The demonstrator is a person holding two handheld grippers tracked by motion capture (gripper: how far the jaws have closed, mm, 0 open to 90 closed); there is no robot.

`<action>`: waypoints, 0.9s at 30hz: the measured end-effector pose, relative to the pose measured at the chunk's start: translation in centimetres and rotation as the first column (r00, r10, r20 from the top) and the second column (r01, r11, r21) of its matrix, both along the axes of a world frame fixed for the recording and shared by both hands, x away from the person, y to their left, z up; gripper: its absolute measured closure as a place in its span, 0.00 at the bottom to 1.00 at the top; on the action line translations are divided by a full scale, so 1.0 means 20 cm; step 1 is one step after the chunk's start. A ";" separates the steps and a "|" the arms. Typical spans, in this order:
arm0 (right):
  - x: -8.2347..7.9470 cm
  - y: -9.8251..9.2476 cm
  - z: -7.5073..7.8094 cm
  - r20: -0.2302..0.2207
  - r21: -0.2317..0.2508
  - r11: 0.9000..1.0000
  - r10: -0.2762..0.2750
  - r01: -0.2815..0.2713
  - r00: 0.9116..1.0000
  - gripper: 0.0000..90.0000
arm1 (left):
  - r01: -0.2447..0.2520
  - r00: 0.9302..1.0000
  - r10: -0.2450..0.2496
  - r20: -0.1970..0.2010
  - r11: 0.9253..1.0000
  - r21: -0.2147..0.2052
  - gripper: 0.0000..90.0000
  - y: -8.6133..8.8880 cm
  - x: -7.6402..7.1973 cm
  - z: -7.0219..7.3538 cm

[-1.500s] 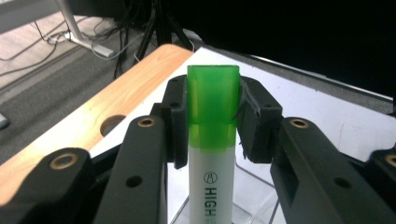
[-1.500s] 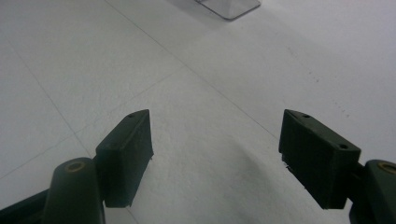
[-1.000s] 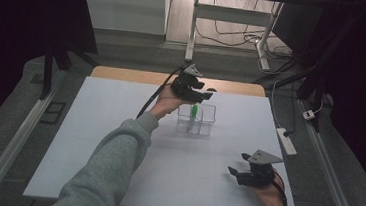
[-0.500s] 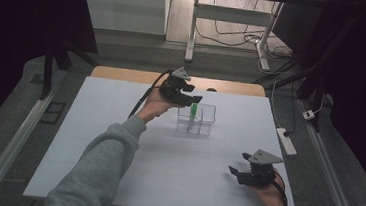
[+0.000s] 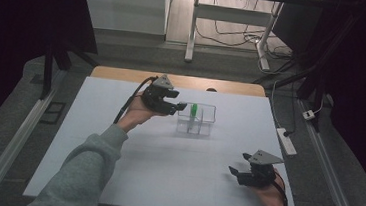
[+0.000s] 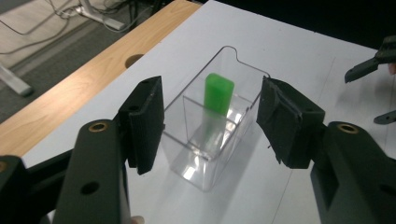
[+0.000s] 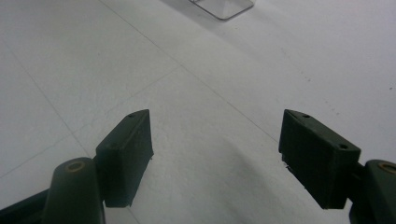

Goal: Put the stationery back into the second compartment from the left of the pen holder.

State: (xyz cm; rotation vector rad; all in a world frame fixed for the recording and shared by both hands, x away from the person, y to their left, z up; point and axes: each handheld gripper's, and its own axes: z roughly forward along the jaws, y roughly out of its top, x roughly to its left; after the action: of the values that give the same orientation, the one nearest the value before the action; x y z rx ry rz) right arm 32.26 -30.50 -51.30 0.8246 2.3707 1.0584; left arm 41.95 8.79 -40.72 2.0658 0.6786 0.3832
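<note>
Progress stands at the release stage, as we read it. At the left of the high view, the left gripper (image 5: 179,105) hangs just beside the left end of the clear bin (image 5: 208,120), apart from it. In the left gripper view we see its jaws spread, with both pads clear of the bin walls (image 6: 187,112); the jaws have just been opening, and nothing lies pressed between them. The green block (image 6: 218,93) stands upright inside the bin, in the compartment behind the inner partition, with its top above the rim. We judge the placement done: the block sits in the bin and no pad touches it.

Toward the middle of the table (image 5: 114,177), the white surface is bare around the bin. The bin rests near the far edge, square on the surface.

At the right, the right gripper (image 5: 237,172) rests low over the near corner of the table, well apart from the bin. In the right gripper view its jaws stand wide, with bare table between them.

What is left, in our judgement, is small: we clear the left gripper from the bin. We see no second block waiting on the table.
</note>
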 end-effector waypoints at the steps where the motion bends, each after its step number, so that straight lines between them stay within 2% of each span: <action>1: 0.00 0.00 0.00 0.000 0.006 1.000 0.000 0.000 1.000 0.28 | -0.002 1.000 0.002 0.002 1.000 -0.002 0.46 0.01 -0.02 -0.01; 8: -0.01 0.00 0.01 0.003 0.005 1.000 0.000 0.000 1.000 0.28 | -0.035 0.999 0.035 -0.015 0.999 0.006 0.46 0.11 -0.14 -0.08; 11: -0.01 0.00 0.01 0.006 0.005 1.000 0.001 -0.001 1.000 0.28 | -0.065 0.998 0.065 -0.001 0.997 0.029 0.46 0.16 -0.20 -0.12; 12: -0.01 0.00 0.01 0.010 0.001 1.000 0.001 -0.001 1.000 0.28 | -0.076 0.997 0.076 -0.001 0.997 0.024 0.46 0.18 -0.22 -0.13; 14: -0.01 0.00 0.01 0.011 -0.009 1.000 0.003 -0.003 1.000 0.28 | -0.086 0.996 0.086 -0.015 0.996 0.019 0.46 0.21 -0.27 -0.16; 19: -0.02 -0.01 0.02 0.013 0.000 1.000 -0.005 0.005 1.000 0.28 | -0.099 0.994 0.100 -0.034 0.995 0.025 0.46 0.29 -0.36 -0.23; 27: -0.02 -0.01 0.01 0.006 -0.004 1.000 -0.005 0.005 1.000 0.28 | -0.121 0.991 0.123 -0.057 0.992 0.022 0.44 0.40 -0.47 -0.30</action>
State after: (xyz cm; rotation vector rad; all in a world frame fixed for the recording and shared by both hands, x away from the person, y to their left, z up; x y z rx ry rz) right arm 31.96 -30.62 -51.01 0.8243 2.3641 1.0528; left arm 32.61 16.80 -46.73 2.0651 0.8421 0.4013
